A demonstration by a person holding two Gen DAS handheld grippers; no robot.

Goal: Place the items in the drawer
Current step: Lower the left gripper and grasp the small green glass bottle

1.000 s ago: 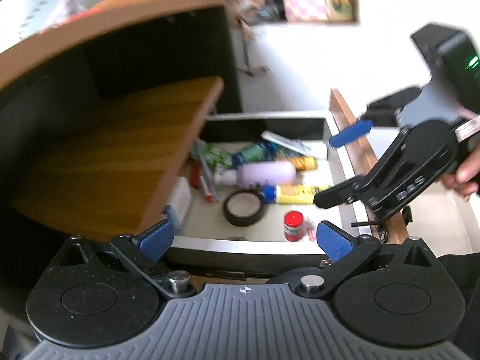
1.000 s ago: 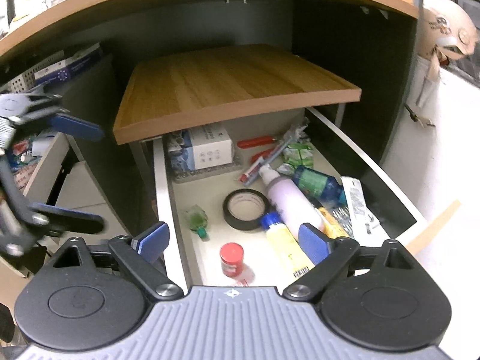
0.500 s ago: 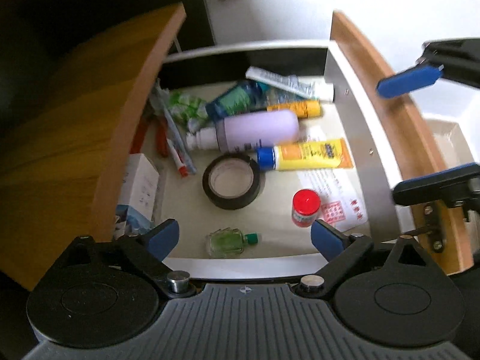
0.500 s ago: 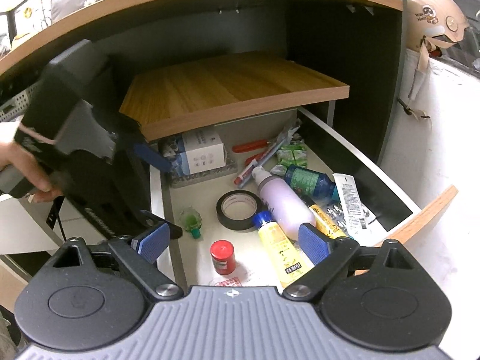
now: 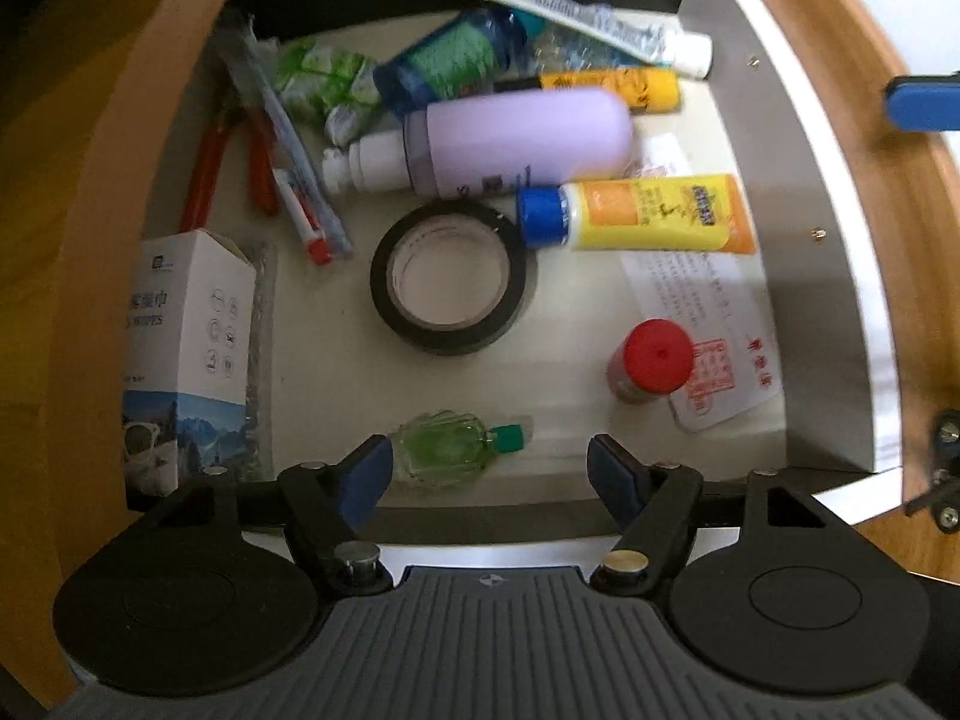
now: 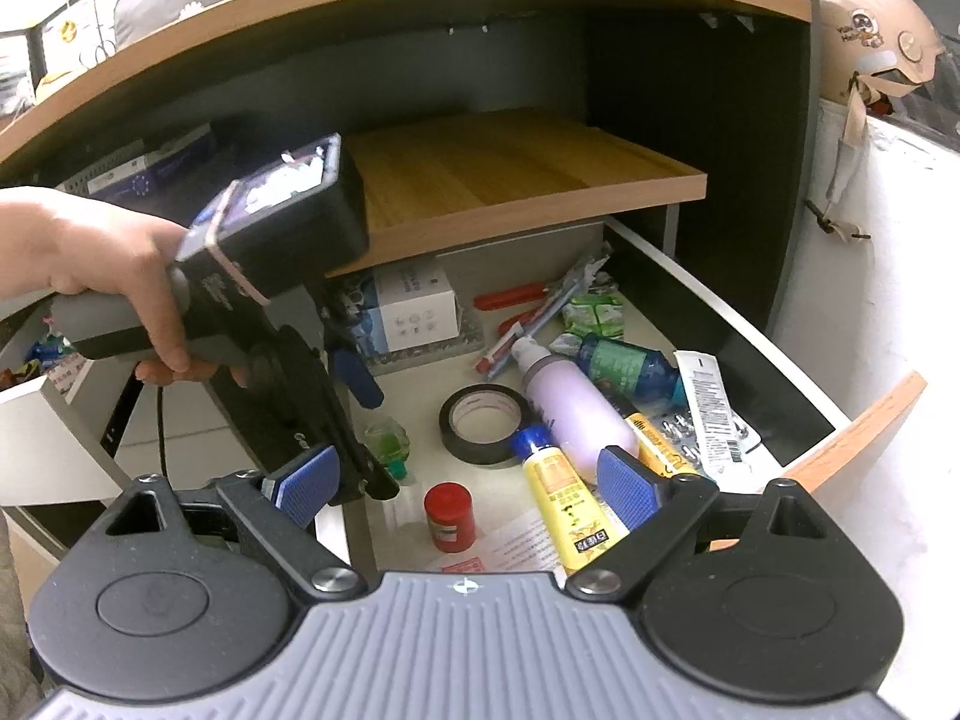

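- Two hand-held grippers work an open drawer (image 5: 840,252) crowded with toiletries; the left gripper (image 5: 489,468) hangs with fingers spread, empty, over a small green bottle (image 5: 450,447) at 6 o'clock.
- Right gripper (image 6: 465,483), also spread and empty, hovers at the drawer's front.
- Black tape roll (image 5: 447,285) lies centre; red-capped jar (image 5: 651,360) at 4 o'clock.
- Items appear stowed; the likely next move is to withdraw and push the drawer shut.

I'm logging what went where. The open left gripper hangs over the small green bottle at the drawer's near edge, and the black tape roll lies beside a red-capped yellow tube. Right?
One slip: the yellow tube has a blue cap, as the left wrist view shows. The rest holds: the open left gripper hangs over the small green bottle near the drawer edge, with the black tape roll beside the tube.
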